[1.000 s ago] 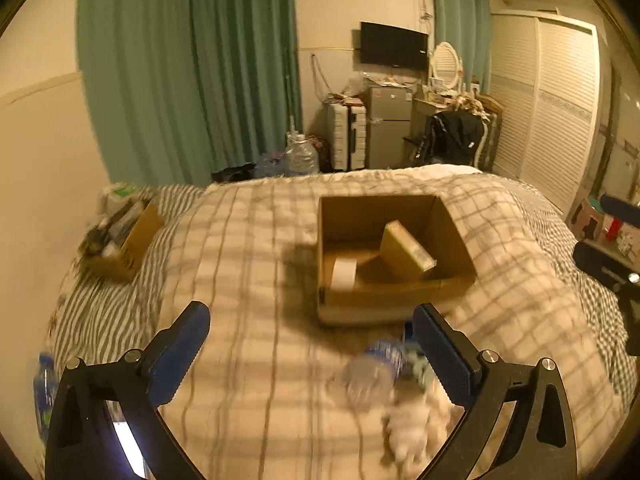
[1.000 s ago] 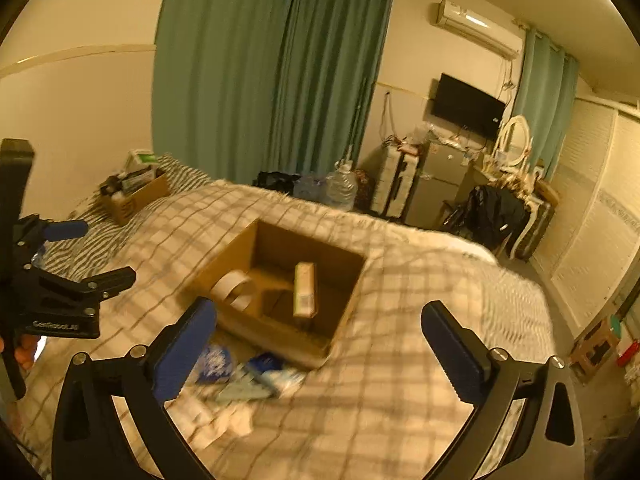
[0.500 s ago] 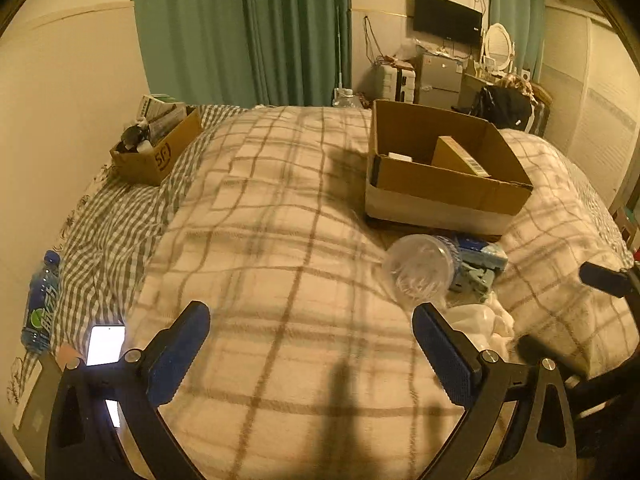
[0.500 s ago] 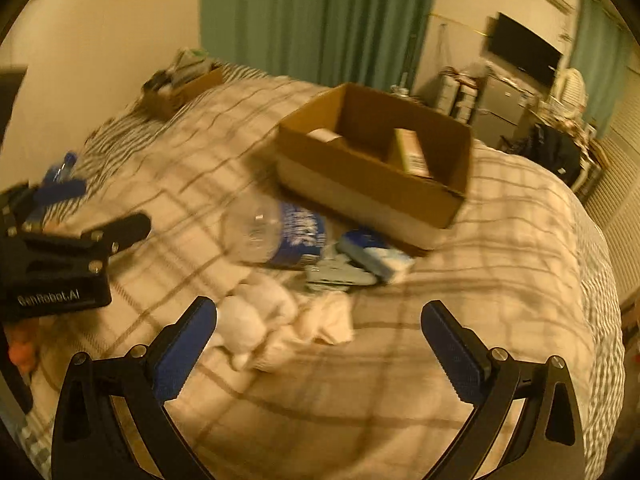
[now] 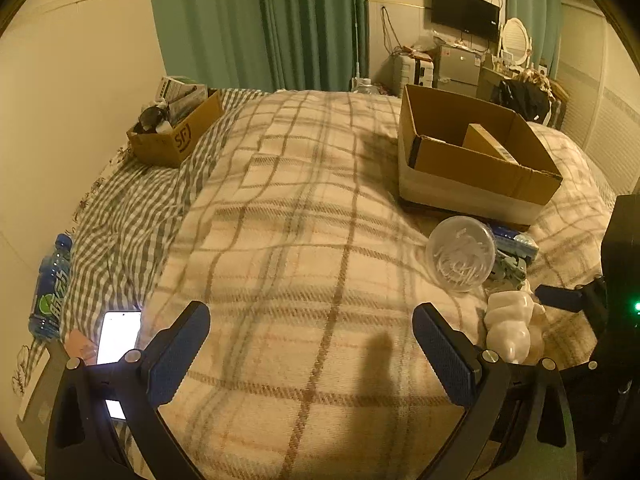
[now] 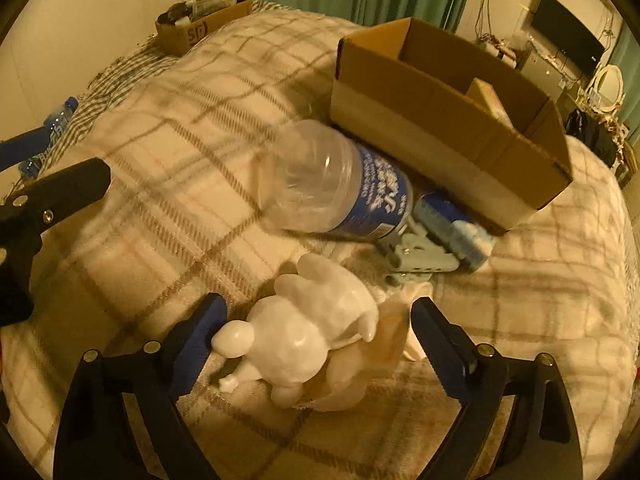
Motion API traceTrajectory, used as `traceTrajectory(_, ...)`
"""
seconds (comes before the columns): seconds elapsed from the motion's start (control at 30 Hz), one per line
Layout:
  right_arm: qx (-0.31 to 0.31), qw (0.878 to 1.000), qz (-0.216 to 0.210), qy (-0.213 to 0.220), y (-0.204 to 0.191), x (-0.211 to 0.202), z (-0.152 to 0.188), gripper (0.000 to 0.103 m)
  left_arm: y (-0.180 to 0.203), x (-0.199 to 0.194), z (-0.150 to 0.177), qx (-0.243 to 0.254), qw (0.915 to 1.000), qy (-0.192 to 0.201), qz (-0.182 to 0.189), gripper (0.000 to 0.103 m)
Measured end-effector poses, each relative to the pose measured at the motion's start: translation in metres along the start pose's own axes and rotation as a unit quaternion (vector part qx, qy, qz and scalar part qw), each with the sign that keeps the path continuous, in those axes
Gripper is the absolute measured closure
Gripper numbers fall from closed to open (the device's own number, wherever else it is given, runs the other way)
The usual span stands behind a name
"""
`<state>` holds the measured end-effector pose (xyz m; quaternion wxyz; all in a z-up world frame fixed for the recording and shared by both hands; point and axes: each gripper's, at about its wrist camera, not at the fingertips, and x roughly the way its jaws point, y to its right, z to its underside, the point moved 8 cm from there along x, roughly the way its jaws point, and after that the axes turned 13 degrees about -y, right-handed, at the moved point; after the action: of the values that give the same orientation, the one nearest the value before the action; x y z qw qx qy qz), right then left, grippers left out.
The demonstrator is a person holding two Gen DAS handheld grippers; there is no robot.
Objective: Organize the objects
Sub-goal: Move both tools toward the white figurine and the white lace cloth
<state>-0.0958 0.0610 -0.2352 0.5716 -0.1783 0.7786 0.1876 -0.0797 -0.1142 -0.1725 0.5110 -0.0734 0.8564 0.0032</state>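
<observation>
The right gripper (image 6: 316, 344), jaws closing but not yet touching, straddles the white, seemingly rubbery figurine (image 6: 304, 332) to box it; left gripper (image 5: 308, 354) hangs open, empty.

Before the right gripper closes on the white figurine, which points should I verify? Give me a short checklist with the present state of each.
1. White figurine lies between the fingers of the right gripper: ok.
2. Jaws have just been closing; pads do not press on it yet, so no grip: not ok.
3. Cloth beside the figurine also lies between the jaws and may be pinched: not ok.
4. Left gripper is open, empty and apart from the figurine: ok.
5. Cardboard box has free room: ok.
6. Plastic bottle lies clear of the jaws: ok.
</observation>
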Motion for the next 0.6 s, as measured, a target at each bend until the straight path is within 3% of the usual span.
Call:
traceTrajectory(0.03,-0.001,1.000,-0.007,0.001,0.000,-0.001,0.000,0.027,0.001,0.001,0.000,0.001,1.0000,-0.002,0.000,0.000)
traceTrajectory(0.07,-0.002,1.000,-0.012,0.004,-0.001,-0.003,0.001,0.033,0.002,0.001,0.000,0.003,1.0000,-0.003,-0.001,0.000)
traceTrajectory(0.17,0.002,1.000,-0.001,0.023,0.002,-0.016,0.003,0.043,0.005,-0.001,0.000,0.008,1.0000,-0.003,-0.003,0.000)
traceTrajectory(0.27,0.011,0.999,-0.021,0.047,0.004,-0.039,0.004,0.044,0.012,-0.004,-0.001,0.017,0.9998,-0.002,-0.003,0.000)
traceTrajectory(0.43,0.025,0.995,-0.018,0.098,0.019,-0.086,0.007,0.044,0.037,-0.008,-0.004,0.041,0.9992,-0.001,0.003,0.000)
traceTrajectory(0.6,0.054,0.990,0.033,0.126,0.057,-0.115,0.013,0.044,0.082,-0.009,-0.006,0.073,0.9967,-0.004,0.034,0.000)
